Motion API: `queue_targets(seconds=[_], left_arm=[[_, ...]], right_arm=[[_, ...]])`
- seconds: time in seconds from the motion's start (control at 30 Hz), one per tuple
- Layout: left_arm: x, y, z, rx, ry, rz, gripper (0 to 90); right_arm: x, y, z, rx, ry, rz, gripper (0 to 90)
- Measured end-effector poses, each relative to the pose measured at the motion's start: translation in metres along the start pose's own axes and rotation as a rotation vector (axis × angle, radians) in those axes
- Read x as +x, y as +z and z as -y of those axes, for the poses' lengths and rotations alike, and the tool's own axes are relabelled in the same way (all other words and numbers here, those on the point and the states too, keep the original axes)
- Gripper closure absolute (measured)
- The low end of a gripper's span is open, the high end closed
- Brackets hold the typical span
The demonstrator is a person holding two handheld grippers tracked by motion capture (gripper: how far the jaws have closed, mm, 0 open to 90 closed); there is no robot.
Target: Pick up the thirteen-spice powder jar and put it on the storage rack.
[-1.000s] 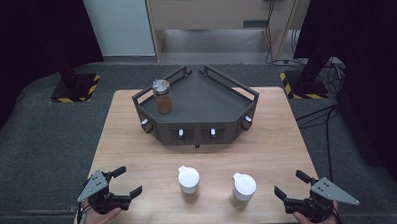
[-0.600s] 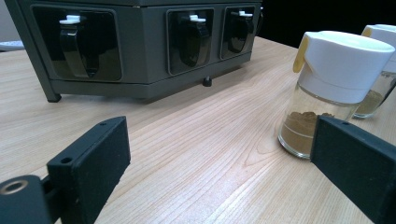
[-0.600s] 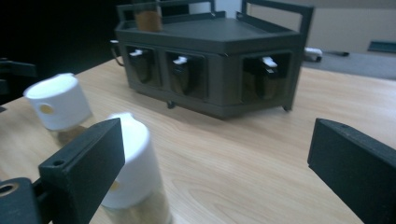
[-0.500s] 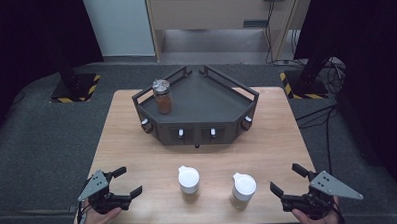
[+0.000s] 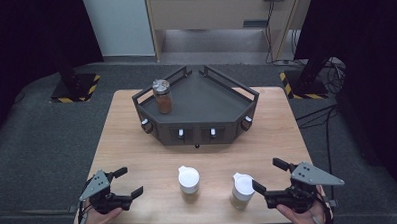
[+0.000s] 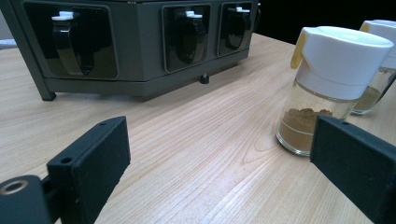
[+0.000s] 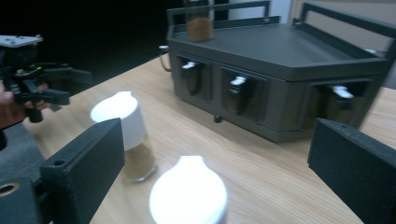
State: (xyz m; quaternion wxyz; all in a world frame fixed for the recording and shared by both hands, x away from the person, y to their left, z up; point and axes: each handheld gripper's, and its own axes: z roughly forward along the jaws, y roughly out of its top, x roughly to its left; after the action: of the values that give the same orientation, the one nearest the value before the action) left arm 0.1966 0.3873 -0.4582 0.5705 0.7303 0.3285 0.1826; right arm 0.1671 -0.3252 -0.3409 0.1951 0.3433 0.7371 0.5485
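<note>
Right gripper (image 5: 265,176) is wide open w/ nothing in it, and the nearer white-cap jar (image 5: 242,190) stands upright on the table (image 5: 137,139) just in front of it, btwn its jaws' line.

On the table (image 5: 137,144) a rack (image 5: 201,99) stands at the far middle, and one jar (image 5: 162,96) stands on its left corner. Nearer to the person, two shakers stand side by side: the left shaker (image 5: 189,179) and the right shaker (image 5: 241,189). The left gripper (image 5: 123,182) is left of them, well apart. The right gripper (image 5: 270,175) is just beside the right shaker, on its right.
</note>
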Motion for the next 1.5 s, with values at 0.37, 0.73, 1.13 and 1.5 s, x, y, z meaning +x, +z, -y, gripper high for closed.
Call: queue_targets(seconds=[0.37,0.73,1.13,1.5], left_arm=[[0.001,-0.001,0.0,0.001,-0.008,0.001,3.1],[0.001,-0.001,0.0,0.0,-0.014,0.003,2.4],[0.001,-0.001,0.0,-0.002,-0.018,0.0,1.6],[0.002,-0.001,0.001,-0.005,-0.026,0.002,0.7]], right_arm=[[0.014,0.04,-0.02,0.049,-0.05,-0.081,4.0],[0.026,0.081,-0.033,0.101,-0.072,-0.139,4.7],[0.038,0.114,-0.038,0.123,-0.073,-0.187,5.2],[0.053,0.142,-0.035,0.174,-0.1,-0.209,5.8]])
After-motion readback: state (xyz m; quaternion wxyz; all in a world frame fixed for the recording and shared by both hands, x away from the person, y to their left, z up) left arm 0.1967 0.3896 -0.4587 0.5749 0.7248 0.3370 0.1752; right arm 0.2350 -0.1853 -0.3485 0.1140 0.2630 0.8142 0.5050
